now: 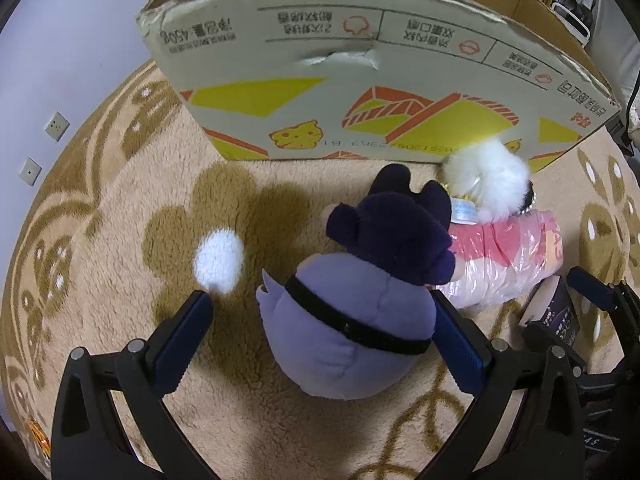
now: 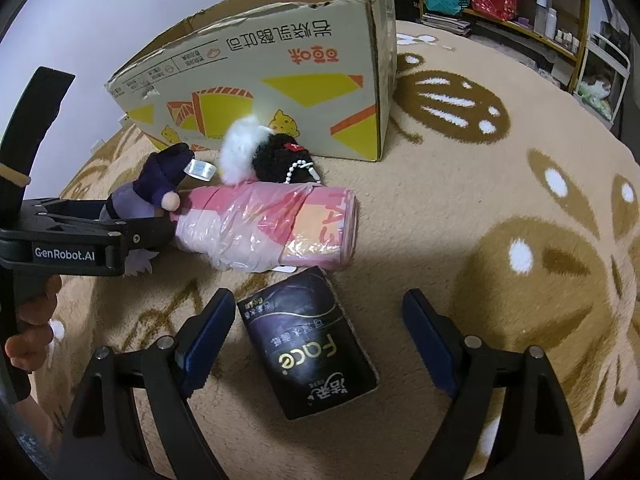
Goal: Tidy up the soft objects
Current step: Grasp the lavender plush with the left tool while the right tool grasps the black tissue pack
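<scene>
A lilac plush toy point(image 1: 344, 332) with a dark navy hat lies on the carpet between the fingers of my left gripper point(image 1: 320, 304), which stands open. Its right finger is at the plush's side and its left finger point(image 1: 188, 332) is clear of it. My right gripper point(image 2: 318, 300) is open over a black tissue pack point(image 2: 308, 340), with a gap on both sides. A pink roll in clear plastic point(image 2: 272, 228) lies behind the pack. A white and black fluffy toy point(image 2: 260, 152) with a bead chain rests against it.
An open cardboard box point(image 2: 280, 80) with yellow and orange print stands on the beige patterned carpet point(image 2: 500, 200) just behind the toys. Shelves point(image 2: 520, 0) with bags and bottles are at the far right. A hand point(image 2: 28, 328) holds the left gripper's black frame point(image 2: 80, 236).
</scene>
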Demonstrator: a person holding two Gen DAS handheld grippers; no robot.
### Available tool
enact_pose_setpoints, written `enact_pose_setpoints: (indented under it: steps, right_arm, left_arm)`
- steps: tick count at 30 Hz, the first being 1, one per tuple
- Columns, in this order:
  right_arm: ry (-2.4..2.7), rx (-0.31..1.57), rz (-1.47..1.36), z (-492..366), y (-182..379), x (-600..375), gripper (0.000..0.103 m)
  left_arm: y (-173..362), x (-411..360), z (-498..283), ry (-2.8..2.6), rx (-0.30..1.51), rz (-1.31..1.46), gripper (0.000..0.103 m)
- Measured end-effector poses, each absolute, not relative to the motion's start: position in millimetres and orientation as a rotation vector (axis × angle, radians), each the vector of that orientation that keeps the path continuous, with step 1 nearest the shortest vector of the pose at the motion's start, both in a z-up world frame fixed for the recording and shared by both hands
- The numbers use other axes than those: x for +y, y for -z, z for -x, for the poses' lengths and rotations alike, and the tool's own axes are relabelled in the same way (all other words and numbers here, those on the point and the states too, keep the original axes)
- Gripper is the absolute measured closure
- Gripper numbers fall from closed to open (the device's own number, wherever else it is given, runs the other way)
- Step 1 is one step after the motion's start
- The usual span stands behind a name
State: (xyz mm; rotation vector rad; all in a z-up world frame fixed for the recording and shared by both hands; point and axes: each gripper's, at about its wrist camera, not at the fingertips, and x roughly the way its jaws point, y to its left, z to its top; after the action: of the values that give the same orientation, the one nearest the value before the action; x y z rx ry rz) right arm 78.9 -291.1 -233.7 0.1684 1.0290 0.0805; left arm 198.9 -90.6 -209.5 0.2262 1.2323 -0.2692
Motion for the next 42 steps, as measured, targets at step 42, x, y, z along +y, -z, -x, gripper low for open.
enact_pose_setpoints:
  steps: [42]
  right_arm:
    - [-0.105, 0.922, -0.238, -74, 198, -296, 0.053]
  left_arm:
    - [133, -49, -160, 0.179, 1.082, -0.122, 0.038]
